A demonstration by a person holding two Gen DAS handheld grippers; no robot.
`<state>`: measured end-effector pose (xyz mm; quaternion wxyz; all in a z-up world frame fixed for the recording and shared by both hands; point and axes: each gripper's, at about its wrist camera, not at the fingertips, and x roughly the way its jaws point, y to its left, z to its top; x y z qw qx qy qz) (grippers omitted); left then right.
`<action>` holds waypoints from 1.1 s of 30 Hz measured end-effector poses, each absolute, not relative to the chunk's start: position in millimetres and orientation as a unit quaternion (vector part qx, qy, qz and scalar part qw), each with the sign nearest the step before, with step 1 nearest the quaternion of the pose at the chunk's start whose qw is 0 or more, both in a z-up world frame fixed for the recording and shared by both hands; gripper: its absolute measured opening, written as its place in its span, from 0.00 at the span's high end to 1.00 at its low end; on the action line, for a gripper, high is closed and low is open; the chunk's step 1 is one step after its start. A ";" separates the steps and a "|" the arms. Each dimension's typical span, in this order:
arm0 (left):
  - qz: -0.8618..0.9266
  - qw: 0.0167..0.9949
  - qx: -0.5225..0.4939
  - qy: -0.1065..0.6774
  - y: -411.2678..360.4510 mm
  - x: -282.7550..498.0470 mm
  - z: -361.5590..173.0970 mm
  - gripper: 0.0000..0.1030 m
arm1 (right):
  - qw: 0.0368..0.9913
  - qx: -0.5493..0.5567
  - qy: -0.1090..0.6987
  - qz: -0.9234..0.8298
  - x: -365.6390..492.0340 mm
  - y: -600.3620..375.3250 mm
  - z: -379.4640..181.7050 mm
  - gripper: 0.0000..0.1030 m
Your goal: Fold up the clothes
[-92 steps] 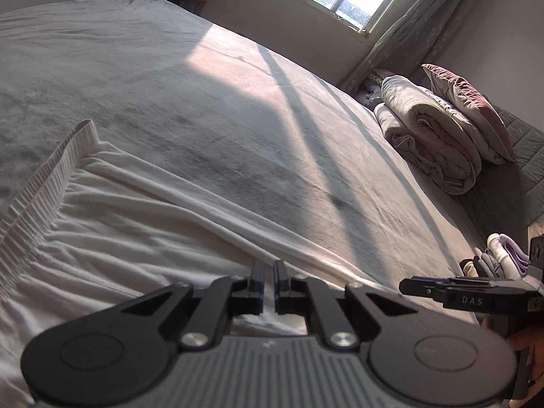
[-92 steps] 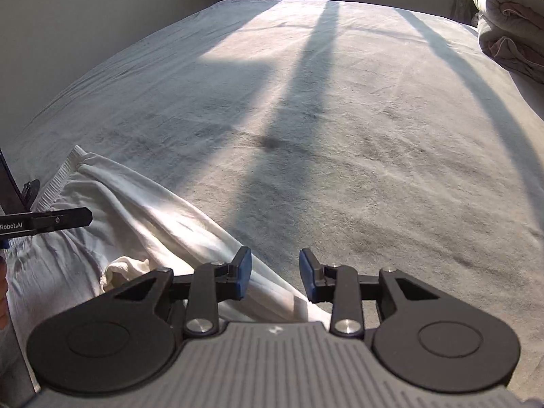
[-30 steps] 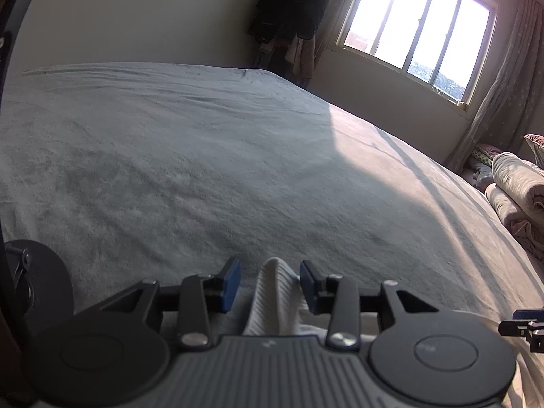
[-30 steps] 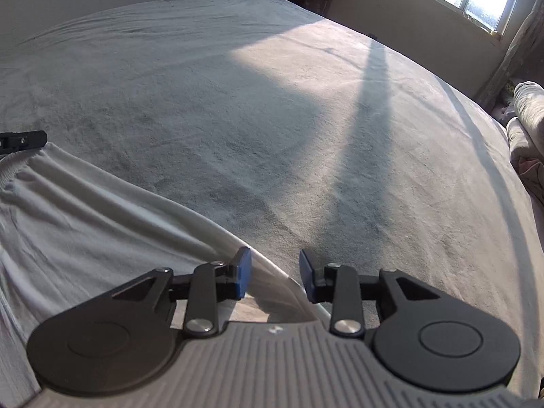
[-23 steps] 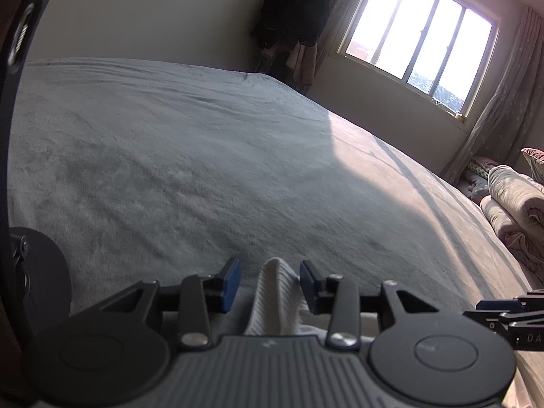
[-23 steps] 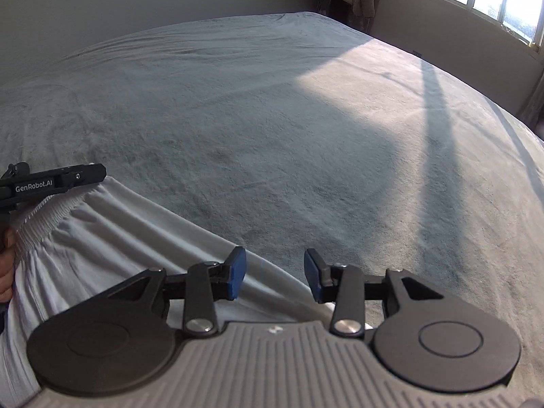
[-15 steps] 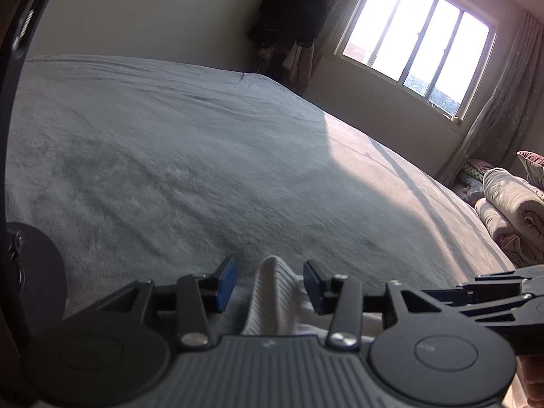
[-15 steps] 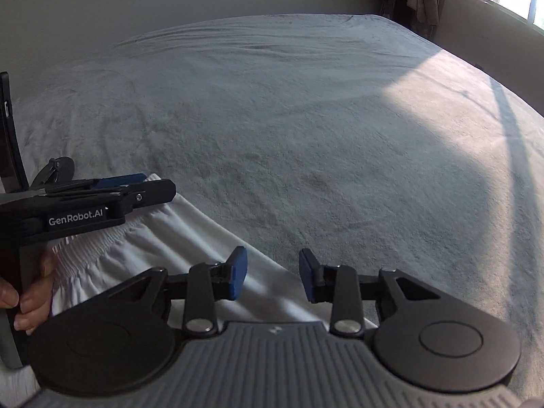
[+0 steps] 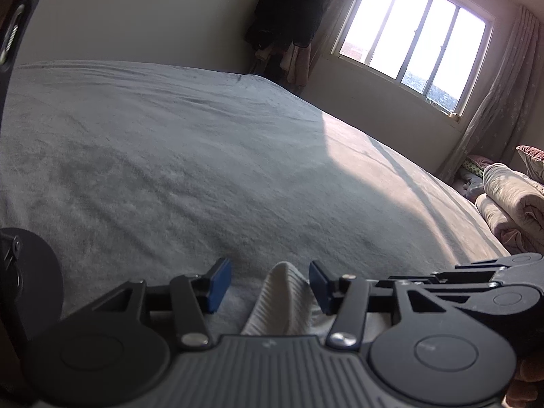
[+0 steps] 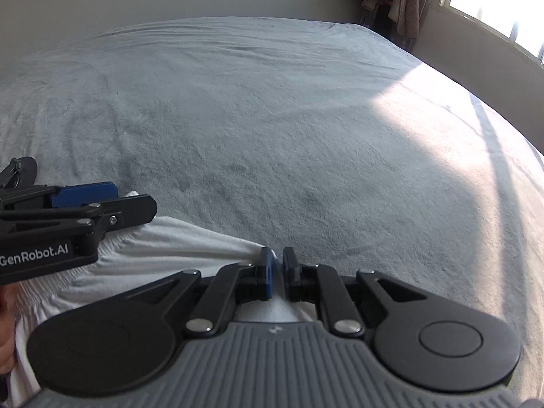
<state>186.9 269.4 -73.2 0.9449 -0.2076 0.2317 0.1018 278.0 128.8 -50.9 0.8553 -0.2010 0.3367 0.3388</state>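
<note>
The right hand-held gripper [image 10: 277, 277] is seen nearly closed, pinched on an edge of the white garment [image 10: 163, 248], which lies on the grey bed [image 10: 272, 119] at about 7 o'clock in that view. The left hand-held gripper [image 9: 268, 284] is held wide open, with the ribbed waistband [image 9: 284, 301] rising untouched between its pads.

A ribbed white waistband [image 9: 284, 297] rises between the left gripper's [image 9: 268, 285] spread jaws over a grey bed [image 9: 190, 176], the right gripper [image 9: 489, 282] just beside.
</note>
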 end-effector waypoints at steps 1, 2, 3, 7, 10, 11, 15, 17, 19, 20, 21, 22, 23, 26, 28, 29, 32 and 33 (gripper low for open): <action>0.101 0.945 -0.209 0.231 270.0 186.7 -72.9 0.49 | 0.856 -0.191 0.344 0.335 277.8 124.3 -47.0 0.85; 0.101 0.945 -0.210 0.231 270.6 186.5 -72.4 0.49 | 0.858 -0.182 0.348 0.331 276.5 117.9 -43.2 0.84; 0.102 0.944 -0.211 0.231 270.7 186.0 -71.1 0.49 | 0.860 -0.175 0.351 0.326 272.9 110.5 -39.8 0.78; 0.112 0.944 -0.208 0.229 267.5 181.9 -64.8 0.36 | 0.870 -0.162 0.356 0.301 259.5 60.4 -23.0 0.60; 0.117 0.946 -0.195 0.231 257.3 178.6 -56.4 0.32 | 0.880 -0.157 0.354 0.274 251.8 14.8 -9.3 0.61; 0.115 0.946 -0.191 0.234 252.5 177.9 -53.1 0.32 | 0.887 -0.152 0.351 0.261 249.3 -2.9 -4.6 0.61; 0.106 0.952 -0.141 0.249 225.2 174.1 -41.3 0.29 | 0.903 -0.125 0.351 0.212 238.9 -72.2 9.4 0.61; 0.095 0.955 -0.118 0.256 211.2 170.8 -36.3 0.29 | 0.907 -0.116 0.356 0.191 230.7 -100.5 14.3 0.61; 0.076 0.956 -0.101 0.264 196.0 168.1 -31.7 0.29 | 0.910 -0.110 0.361 0.173 221.1 -125.6 15.6 0.61; 0.064 0.957 -0.095 0.268 188.3 166.7 -29.7 0.29 | 0.910 -0.106 0.364 0.167 215.4 -137.2 16.2 0.61; 0.050 0.957 -0.093 0.271 181.6 164.9 -28.1 0.29 | 0.910 -0.108 0.366 0.163 209.4 -147.6 15.8 0.61; 0.035 0.958 -0.088 0.272 173.8 163.6 -26.6 0.29 | 0.909 -0.109 0.368 0.159 203.4 -157.9 15.2 0.61; 0.020 0.958 -0.083 0.274 166.1 162.2 -25.1 0.29 | 0.909 -0.112 0.370 0.156 199.2 -165.1 14.3 0.61; -0.028 0.961 -0.041 0.272 135.2 162.4 -21.4 0.30 | 0.904 -0.121 0.385 0.142 188.9 -191.4 8.0 0.62; -0.048 0.960 -0.010 0.274 116.8 167.1 -20.0 0.31 | 0.902 -0.123 0.393 0.133 185.2 -205.6 2.6 0.67; -0.058 0.959 0.006 0.277 107.6 170.2 -19.5 0.33 | 0.900 -0.116 0.400 0.131 185.1 -213.8 -1.2 0.71; -0.081 0.951 0.045 0.296 86.6 185.6 -23.8 0.45 | 0.895 -0.098 0.414 0.133 184.3 -227.3 -11.5 0.75; -0.085 0.948 0.054 0.302 82.8 190.6 -27.7 0.48 | 0.892 -0.095 0.419 0.137 184.0 -230.5 -15.2 0.76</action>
